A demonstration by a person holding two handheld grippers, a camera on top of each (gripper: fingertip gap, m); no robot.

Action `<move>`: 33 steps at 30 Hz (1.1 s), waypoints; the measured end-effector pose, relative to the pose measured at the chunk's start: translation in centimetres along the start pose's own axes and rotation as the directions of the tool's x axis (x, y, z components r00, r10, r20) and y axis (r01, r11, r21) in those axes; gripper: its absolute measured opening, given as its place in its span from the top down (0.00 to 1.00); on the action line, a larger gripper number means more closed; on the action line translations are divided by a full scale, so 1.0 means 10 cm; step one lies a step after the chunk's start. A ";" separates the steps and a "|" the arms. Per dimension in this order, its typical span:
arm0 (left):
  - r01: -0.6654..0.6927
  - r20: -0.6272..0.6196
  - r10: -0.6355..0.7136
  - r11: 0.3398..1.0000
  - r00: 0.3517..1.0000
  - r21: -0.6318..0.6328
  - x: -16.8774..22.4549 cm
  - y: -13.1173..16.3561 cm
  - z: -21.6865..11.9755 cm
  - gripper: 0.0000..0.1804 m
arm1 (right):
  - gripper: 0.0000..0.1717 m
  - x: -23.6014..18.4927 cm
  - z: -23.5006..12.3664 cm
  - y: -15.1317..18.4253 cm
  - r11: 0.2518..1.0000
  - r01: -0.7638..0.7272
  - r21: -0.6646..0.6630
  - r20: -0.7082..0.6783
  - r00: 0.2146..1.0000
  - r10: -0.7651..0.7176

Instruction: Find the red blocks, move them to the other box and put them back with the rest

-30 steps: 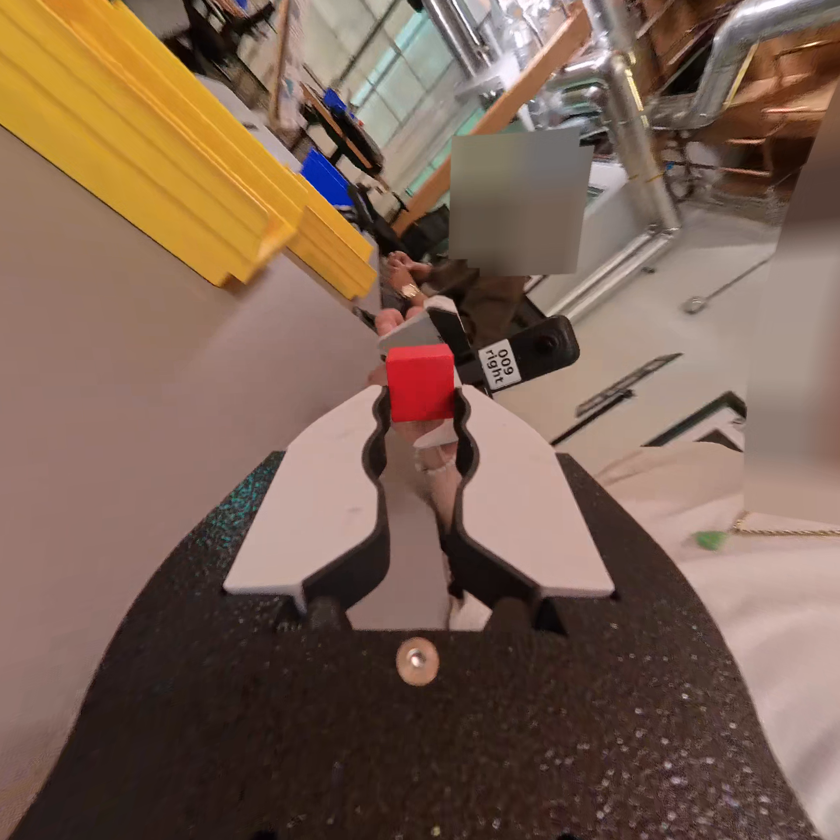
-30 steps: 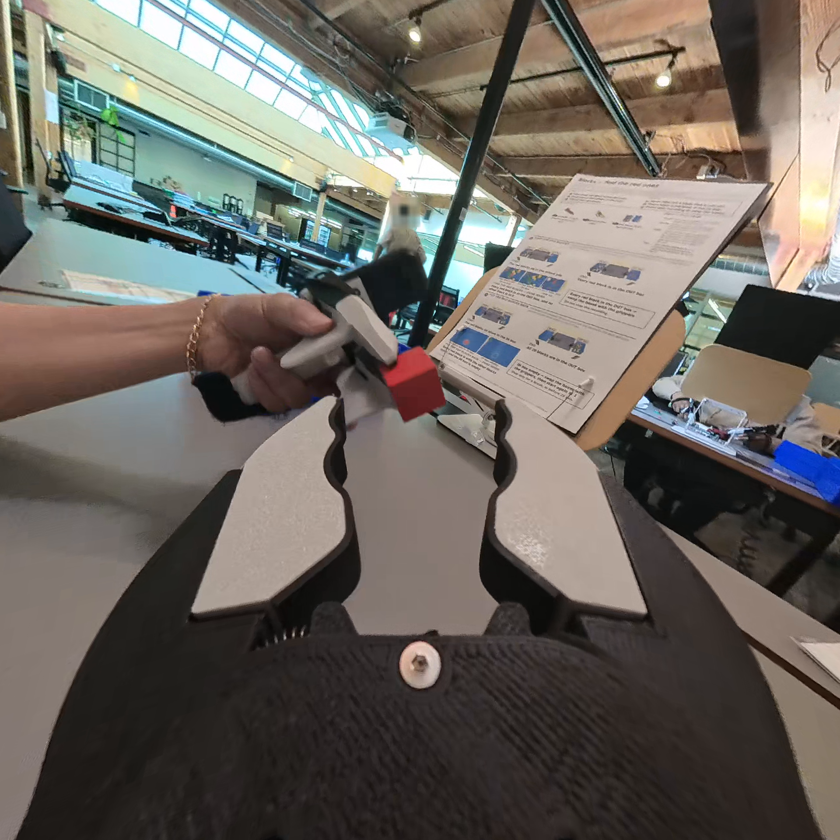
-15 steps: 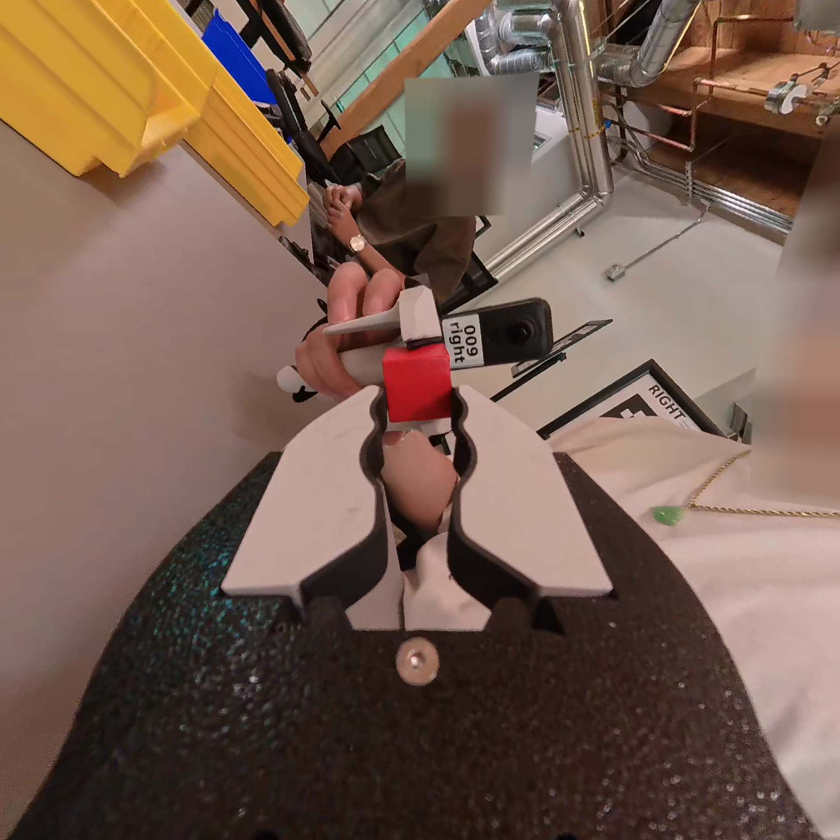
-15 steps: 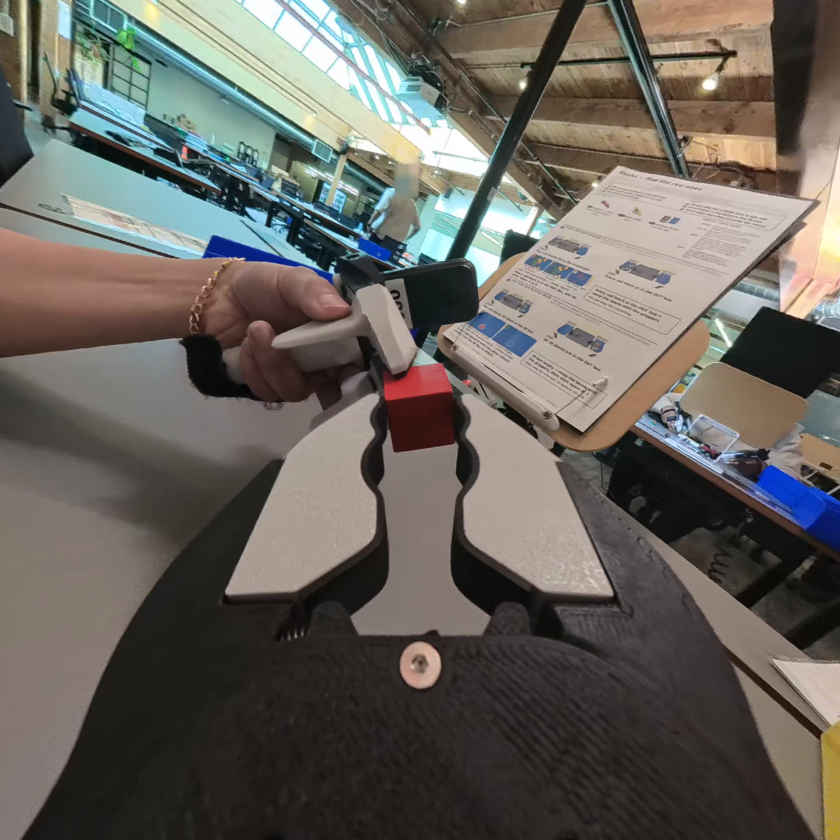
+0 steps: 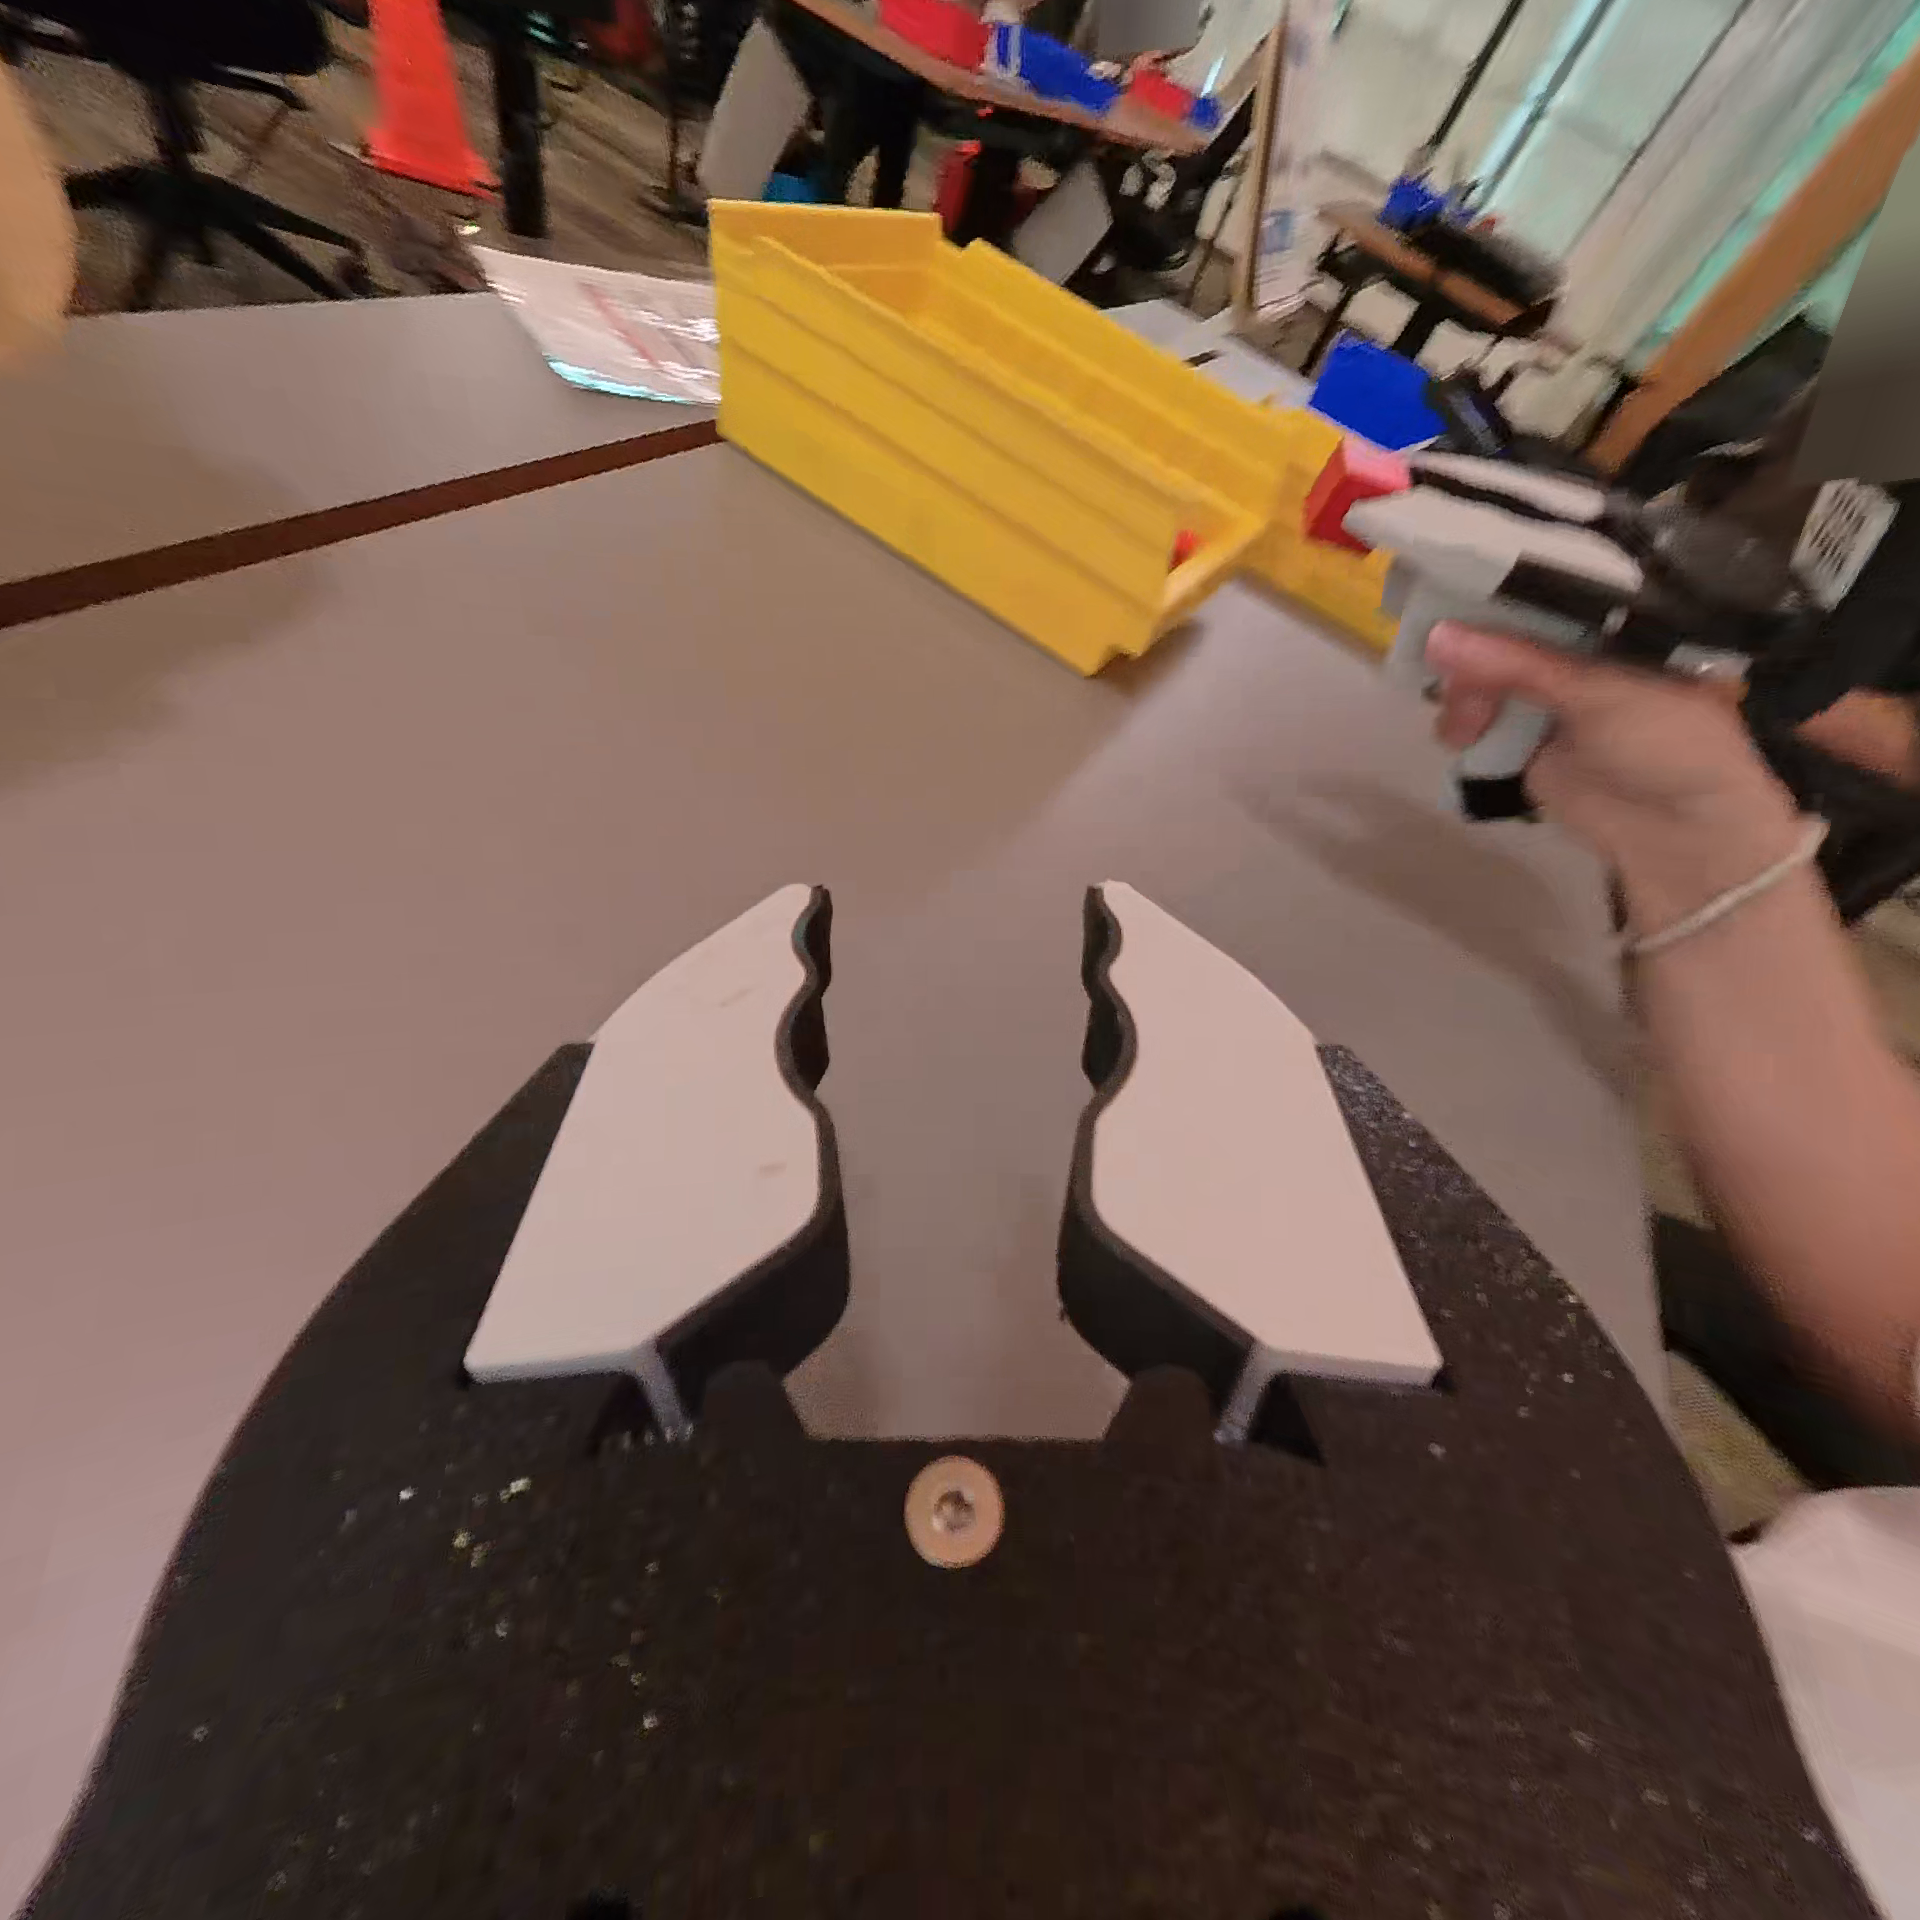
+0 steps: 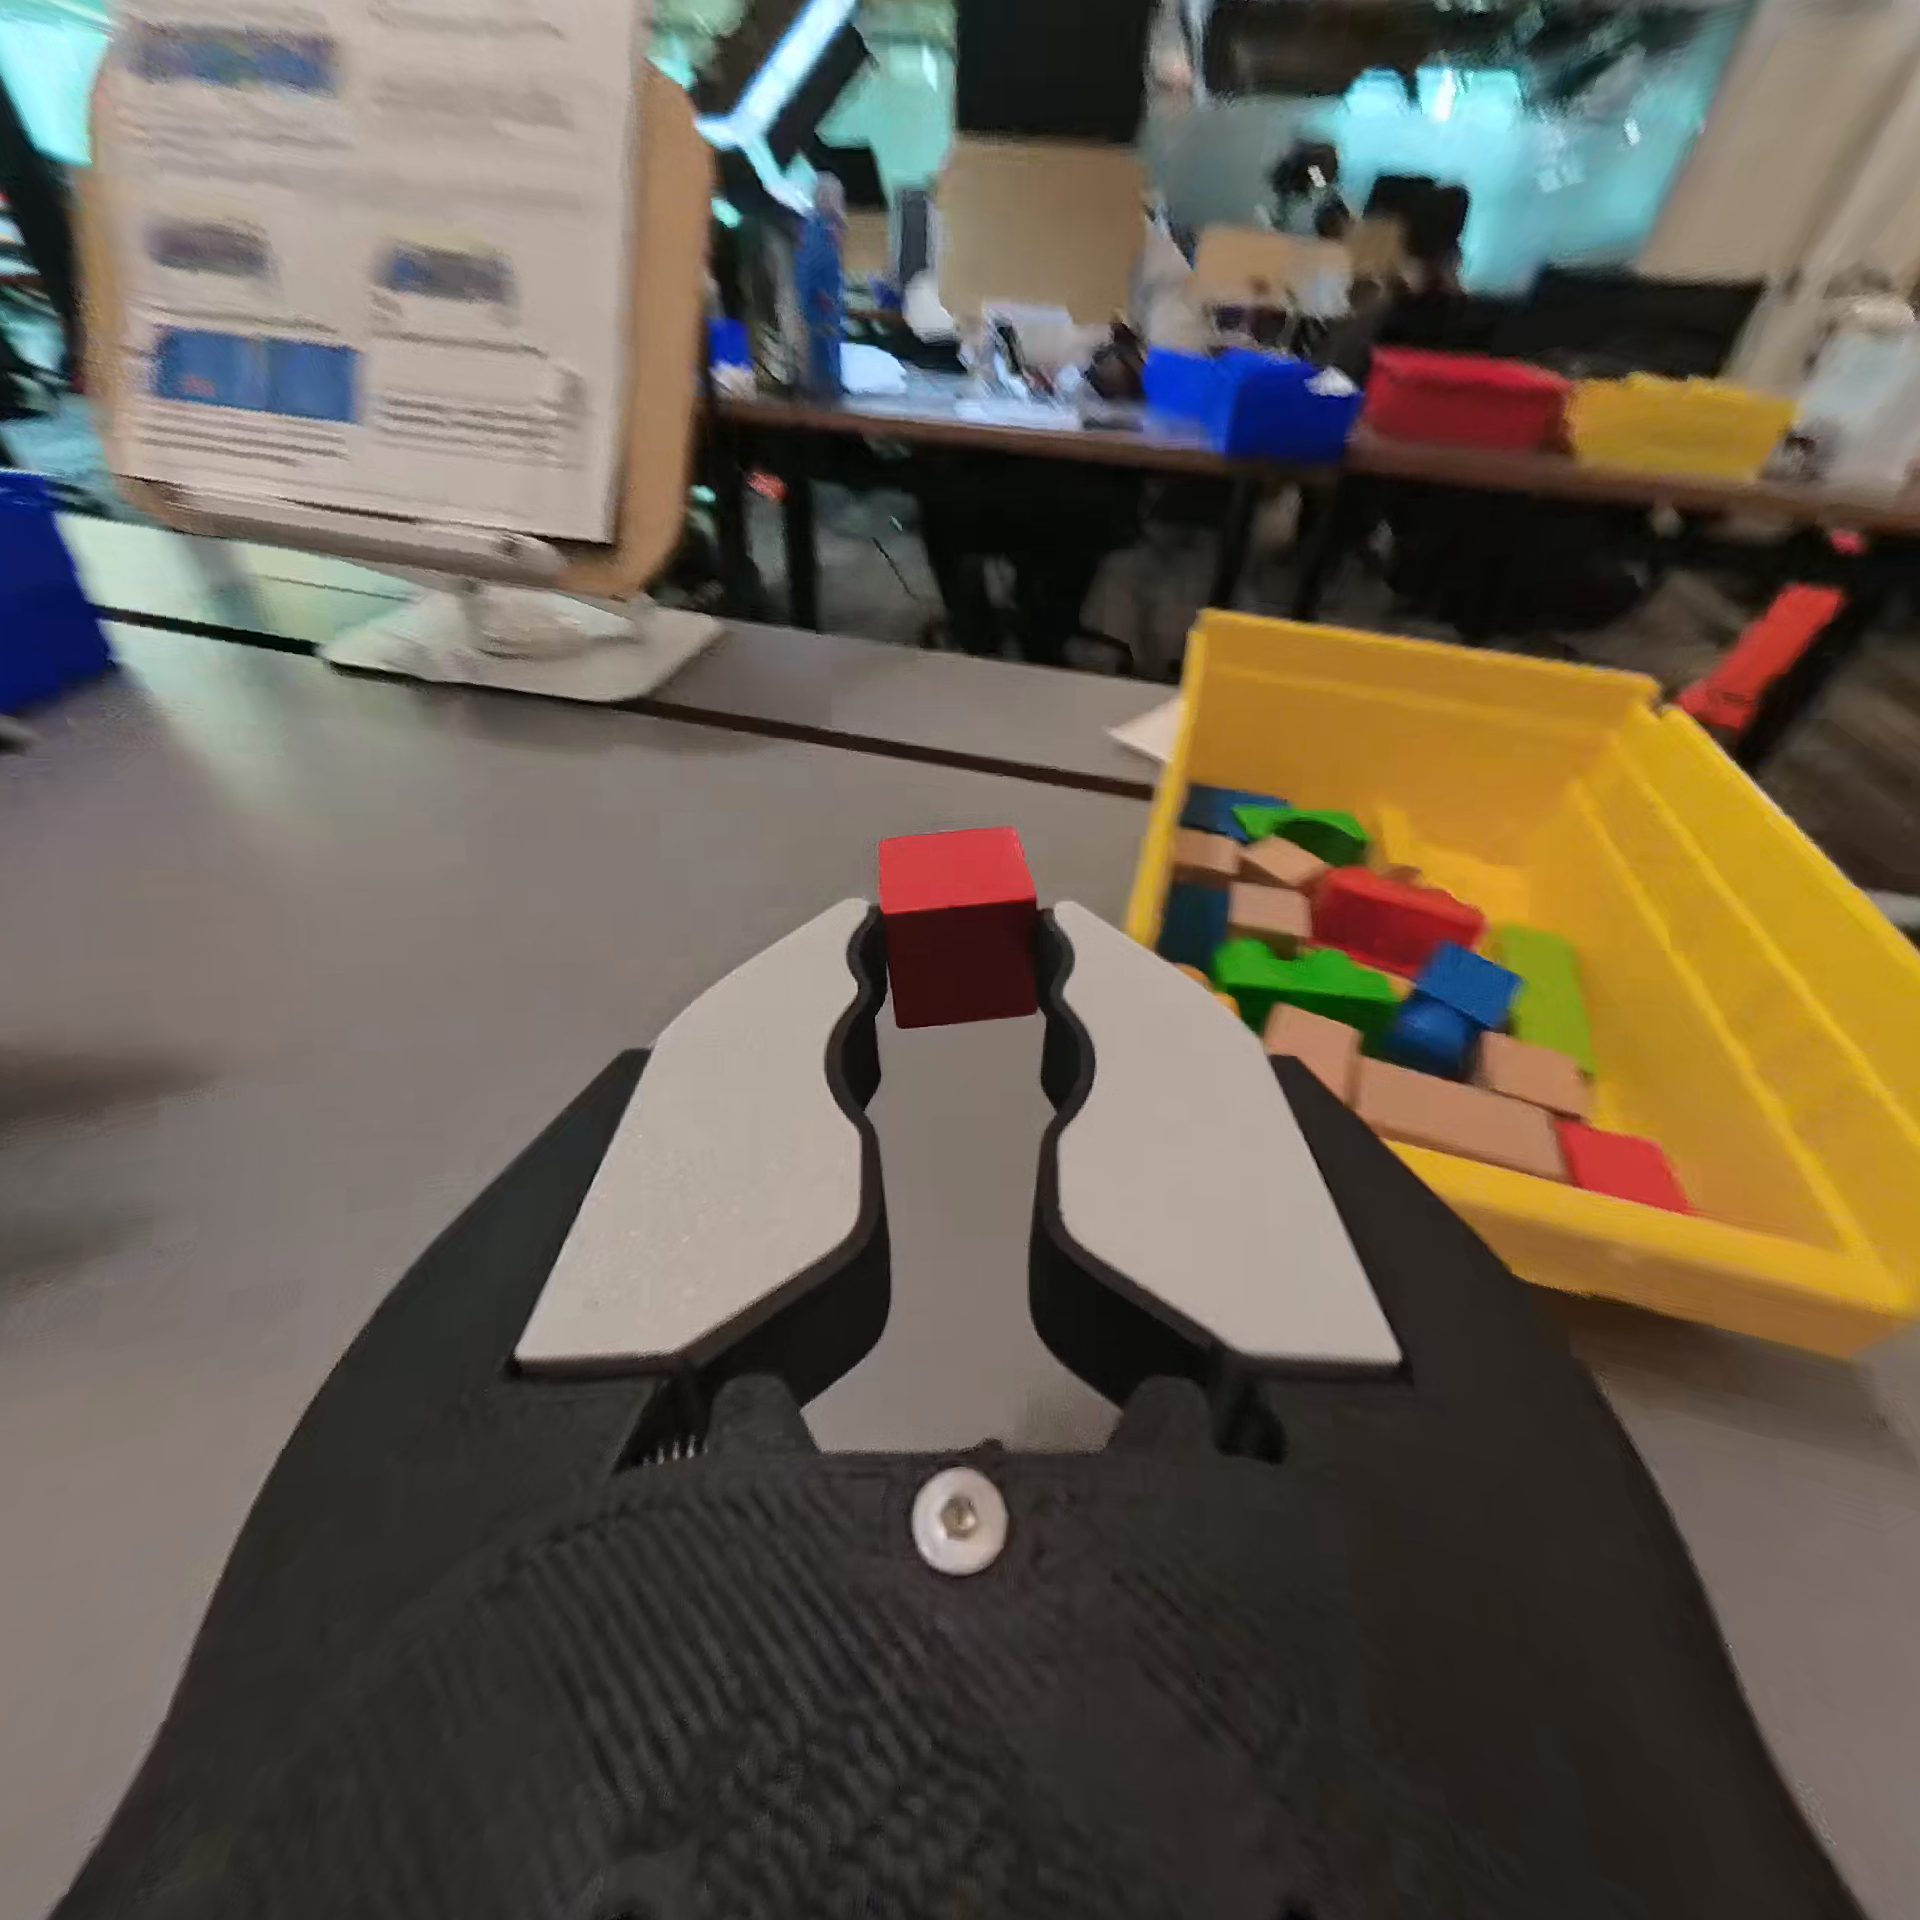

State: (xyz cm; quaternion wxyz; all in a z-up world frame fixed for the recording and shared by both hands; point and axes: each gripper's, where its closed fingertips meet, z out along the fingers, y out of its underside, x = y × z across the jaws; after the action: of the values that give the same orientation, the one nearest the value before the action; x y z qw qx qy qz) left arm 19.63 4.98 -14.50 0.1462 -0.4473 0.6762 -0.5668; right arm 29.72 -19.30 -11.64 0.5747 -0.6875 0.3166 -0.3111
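Note:
My right gripper [image 6: 958,914] is shut on a red cube [image 6: 958,940], held above the grey table [image 6: 416,987] just left of a yellow bin [image 6: 1714,1039] full of mixed coloured blocks, with red blocks [image 6: 1392,920] among them. In the left wrist view that gripper [image 5: 1351,520] shows far right with the red cube [image 5: 1351,488] at its tips, in front of the yellow bins [image 5: 966,436]. My left gripper [image 5: 956,904] is open and empty over the bare table [image 5: 520,779].
A paper sheet on a stand [image 6: 364,270] is at the back left of the table. A blue bin [image 6: 42,592] sits at the far left edge. Papers [image 5: 623,322] lie behind the yellow bins. Other tables with bins stand beyond.
The red cube passed from my left gripper to my right one. The right pads closed on it, then the left opened and drew away. Both grippers swung toward the yellow bins.

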 end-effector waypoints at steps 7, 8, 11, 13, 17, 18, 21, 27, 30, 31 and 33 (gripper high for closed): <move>-0.048 0.038 0.054 0.989 0.998 -0.138 0.01 0.26 0.04 0.74 | 0.84 0.98 0.44 0.06 0.969 -0.013 -0.245 -0.152 0.988 -0.025; -0.068 0.052 0.077 0.985 0.996 -0.158 0.00 0.28 0.05 0.74 | 0.84 1.02 0.53 0.12 0.958 -0.017 -0.287 -0.147 0.989 -0.027; -0.145 0.111 0.170 0.969 0.979 -0.200 -0.06 0.32 0.03 0.74 | 0.84 1.10 0.73 0.29 0.922 0.001 -0.387 -0.137 0.989 -0.058; -0.181 0.133 0.213 0.959 0.968 -0.218 -0.08 0.33 0.02 0.74 | 0.84 1.07 0.82 0.38 0.903 -0.006 -0.429 -0.104 0.994 -0.043; -0.185 0.127 0.216 0.958 0.968 -0.218 -0.05 0.34 0.04 0.75 | 0.84 1.04 0.95 0.48 0.884 0.001 -0.467 -0.075 0.996 -0.041; -0.178 0.122 0.208 0.960 0.971 -0.218 -0.04 0.34 0.04 0.75 | 0.84 1.02 0.97 0.51 0.877 -0.002 -0.480 -0.058 0.998 -0.029; -0.168 0.111 0.195 0.962 0.975 -0.214 -0.01 0.34 0.05 0.74 | 0.84 0.98 1.03 0.56 0.872 0.005 -0.489 -0.020 1.000 -0.017; -0.175 0.113 0.204 0.959 0.972 -0.223 0.01 0.35 0.07 0.74 | 0.75 0.91 0.98 0.57 0.884 0.010 -0.467 0.042 0.999 0.010; -0.170 0.112 0.198 0.960 0.974 -0.222 0.01 0.35 0.07 0.74 | 0.71 0.96 0.83 0.50 0.895 0.003 -0.445 0.020 1.000 0.007; -0.168 0.115 0.197 0.961 0.974 -0.221 0.00 0.34 0.07 0.74 | 0.70 1.00 0.76 0.46 0.900 0.003 -0.436 -0.006 1.000 -0.007; -0.168 0.126 0.197 0.963 0.972 -0.212 -0.02 0.32 0.05 0.74 | 0.68 1.06 0.58 0.34 0.917 0.005 -0.398 -0.058 0.998 -0.030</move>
State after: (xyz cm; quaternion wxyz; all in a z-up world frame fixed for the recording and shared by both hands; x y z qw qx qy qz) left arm 18.68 4.68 -17.53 0.2014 -0.4357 0.7556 -0.4457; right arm 40.47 -24.74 -15.14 0.4100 -0.7827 0.3848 -0.2669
